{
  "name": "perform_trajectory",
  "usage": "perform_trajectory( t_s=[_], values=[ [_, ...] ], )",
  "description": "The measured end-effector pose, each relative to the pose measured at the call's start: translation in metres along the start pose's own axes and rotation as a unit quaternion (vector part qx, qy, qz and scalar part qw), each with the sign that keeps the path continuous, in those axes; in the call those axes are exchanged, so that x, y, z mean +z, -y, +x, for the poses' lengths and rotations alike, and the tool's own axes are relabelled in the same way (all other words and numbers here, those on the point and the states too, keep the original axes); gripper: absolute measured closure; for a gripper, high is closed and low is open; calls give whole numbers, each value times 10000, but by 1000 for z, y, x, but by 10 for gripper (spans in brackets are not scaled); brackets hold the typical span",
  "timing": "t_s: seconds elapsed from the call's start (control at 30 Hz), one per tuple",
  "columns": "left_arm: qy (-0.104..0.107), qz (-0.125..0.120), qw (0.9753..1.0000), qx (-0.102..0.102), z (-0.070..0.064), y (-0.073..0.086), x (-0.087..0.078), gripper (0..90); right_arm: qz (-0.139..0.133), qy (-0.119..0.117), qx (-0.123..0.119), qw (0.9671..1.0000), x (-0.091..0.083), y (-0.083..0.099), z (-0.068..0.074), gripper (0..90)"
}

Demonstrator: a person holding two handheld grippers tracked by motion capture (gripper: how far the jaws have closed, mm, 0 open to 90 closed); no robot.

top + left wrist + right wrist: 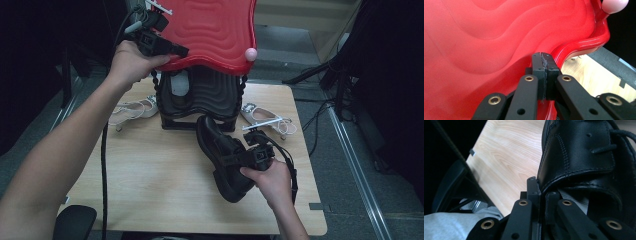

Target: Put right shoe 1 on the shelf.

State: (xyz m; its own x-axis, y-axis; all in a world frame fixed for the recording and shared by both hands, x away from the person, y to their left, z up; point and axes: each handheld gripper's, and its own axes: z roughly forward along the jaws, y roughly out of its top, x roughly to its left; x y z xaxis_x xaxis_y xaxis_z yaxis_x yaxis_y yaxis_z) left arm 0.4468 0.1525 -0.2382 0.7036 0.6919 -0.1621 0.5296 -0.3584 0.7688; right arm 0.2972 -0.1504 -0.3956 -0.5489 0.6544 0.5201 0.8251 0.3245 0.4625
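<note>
Clearly we have split the work between our two hands: one keeps the container open, the other carries the shoe. Our left gripper [176, 51] has its jaws pressed together on the rim of the red lid [210, 27], which stands raised and tilted back above the black box [200, 100] at the far side of the table [150, 175]. In the left gripper view the pads [539, 72] meet on the glossy wavy plastic at its edge, so the lid stays up because we pinch it there; let go and it would likely drop shut. A pink knob [250, 54] sits at the lid's near corner.

Our right gripper [235, 159] is clamped on the collar of the black shoe [222, 157], one jaw outside the leather and one inside the opening, as the right gripper view shows along the stitched edge [574, 173]. Held this way, the shoe hangs tilted, toe toward the box and heel toward us, just in front of the box and seemingly clear of the table. That grip keeps the sole free and the toe leading, which we judge suits sliding it into the open box.

Two white shoes wait on the table, one left of the box [132, 109] and one right of it [265, 117], both well clear of the path.
</note>
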Motion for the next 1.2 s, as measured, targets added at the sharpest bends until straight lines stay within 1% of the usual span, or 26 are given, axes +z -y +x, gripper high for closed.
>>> perform_trajectory(
  t_s=[0.03,0.07,0.1,0.13,0.2,0.23,0.27,0.3,0.37,0.4,0.43,0.47,0.5,0.6,0.63,0.67,0.77,0.87,0.9,0.93,1.0,1.07,1.17,1.2],
  values=[
    [-7,-17,10000,7,0,0,0,900,-33,29,-35,10000,-4,-1,3,876],
    [-4,-21,10000,3,0,0,0,900,-57,10,-88,9999,-9,-2,8,875],
    [-4,-21,10000,3,0,0,0,900,-57,10,-88,9999,-9,-2,8,875],
    [-2,-22,10000,3,0,0,0,900,-141,30,-170,9998,-17,-6,15,875],
    [-16,-15,10000,11,0,0,0,900,-229,48,-201,9995,-23,-10,19,875],
    [-22,-20,10000,19,-1,0,0,900,-271,55,-254,9993,-26,-13,21,875],
    [-21,-16,10000,23,-1,0,0,900,-355,75,-276,9990,-29,-17,21,875],
    [-17,-17,10000,21,-1,0,0,900,-384,88,-269,9989,-31,-20,21,874],
    [-7,-21,10000,15,0,0,0,900,-508,195,-292,9981,-34,-28,21,875],
    [-4,-23,10000,13,0,0,0,900,-569,289,-343,9974,-34,-33,22,875],
    [-4,-23,10000,13,0,0,0,900,-569,289,-343,9974,-34,-33,22,875],
    [-3,-16,10000,31,0,1,0,900,-717,462,-366,9957,-33,-42,21,874],
    [-3,-18,10000,46,0,1,0,900,-784,546,-369,9947,-32,-45,21,874],
    [12,-16,10000,34,0,1,0,900,-915,826,-375,9917,-25,-57,20,874],
    [17,-10,10000,54,0,1,0,900,-938,932,-418,9903,-23,-59,20,874],
    [22,-7,10000,58,0,1,0,900,-1011,1060,-460,9881,-19,-63,20,874],
    [32,1,10000,54,1,1,0,900,-1129,1303,-478,9839,-9,-70,19,874],
    [30,-2,10000,49,1,1,-1,900,-1154,1462,-471,9814,2,-76,17,874],
    [43,0,10000,47,1,1,-1,900,-1176,1370,-482,9824,5,-77,17,874],
    [33,2,10000,69,1,1,-1,900,-1194,1369,-489,9821,8,-79,17,873],
    [40,10,10000,76,1,1,-1,900,-1315,1428,-529,9795,10,-81,21,871],
    [46,14,10000,79,1,2,-1,900,-1411,1447,-547,9778,13,-84,22,870],
    [39,23,10000,63,1,2,-1,900,-1470,1530,-594,9754,19,-90,23,870],
    [42,22,10000,61,1,2,-1,900,-1483,1530,-612,9751,20,-91,23,870]
  ],
)
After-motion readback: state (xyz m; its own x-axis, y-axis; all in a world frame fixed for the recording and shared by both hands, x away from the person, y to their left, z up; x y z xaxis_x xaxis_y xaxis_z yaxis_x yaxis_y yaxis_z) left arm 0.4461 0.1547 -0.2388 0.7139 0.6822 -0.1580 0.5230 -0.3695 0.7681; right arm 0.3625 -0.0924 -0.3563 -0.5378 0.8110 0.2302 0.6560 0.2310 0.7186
